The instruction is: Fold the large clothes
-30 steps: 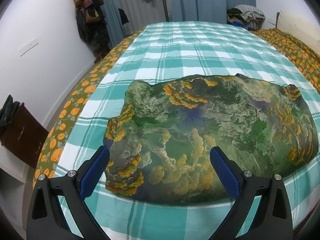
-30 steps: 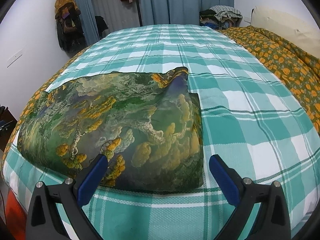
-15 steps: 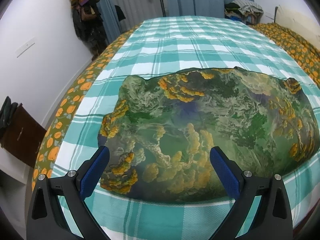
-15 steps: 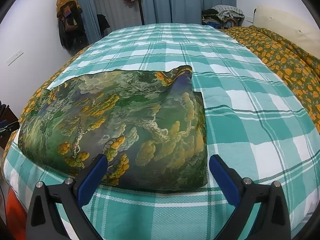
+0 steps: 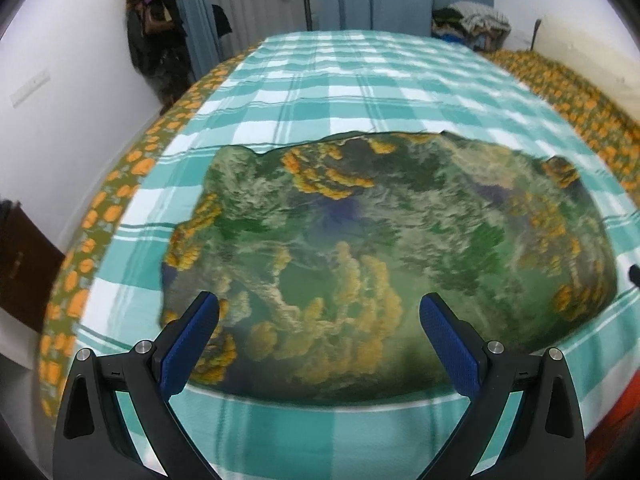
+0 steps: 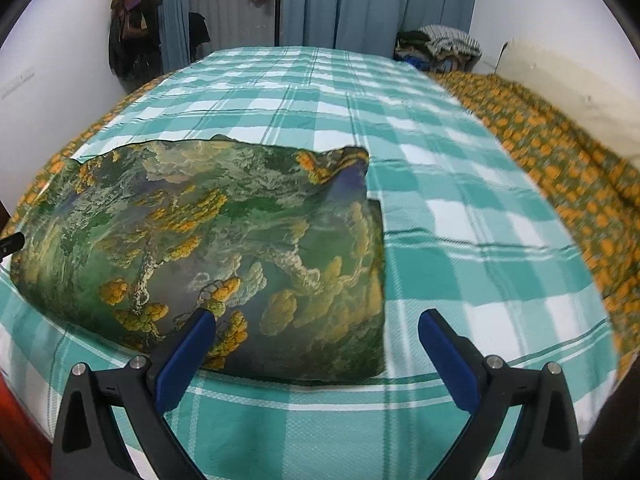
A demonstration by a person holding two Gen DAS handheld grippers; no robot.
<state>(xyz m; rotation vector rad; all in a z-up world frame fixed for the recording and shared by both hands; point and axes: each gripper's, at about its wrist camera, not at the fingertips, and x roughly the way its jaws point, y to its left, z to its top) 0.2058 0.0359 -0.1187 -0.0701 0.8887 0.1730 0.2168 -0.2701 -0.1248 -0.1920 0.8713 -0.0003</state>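
A large garment (image 5: 380, 240) printed in green, yellow and blue lies folded flat in a rough rectangle on the teal checked bedspread (image 5: 360, 80). It also shows in the right wrist view (image 6: 224, 240), with its right edge straight. My left gripper (image 5: 318, 312) is open and empty, hovering over the garment's near left part. My right gripper (image 6: 316, 328) is open and empty above the garment's near right corner. Neither touches the cloth.
An orange-flowered sheet (image 6: 580, 200) borders the bedspread on the right and also the left (image 5: 100, 220). A pile of clothes (image 6: 440, 48) lies at the far end. Blue curtains (image 6: 360, 8) and hanging clothes (image 5: 156, 28) stand behind. A dark cabinet (image 5: 20, 260) is left of the bed.
Both grippers have shifted slightly over the garment's near edge; the left has moved a little to the right. The garment has not moved. Both stay open.
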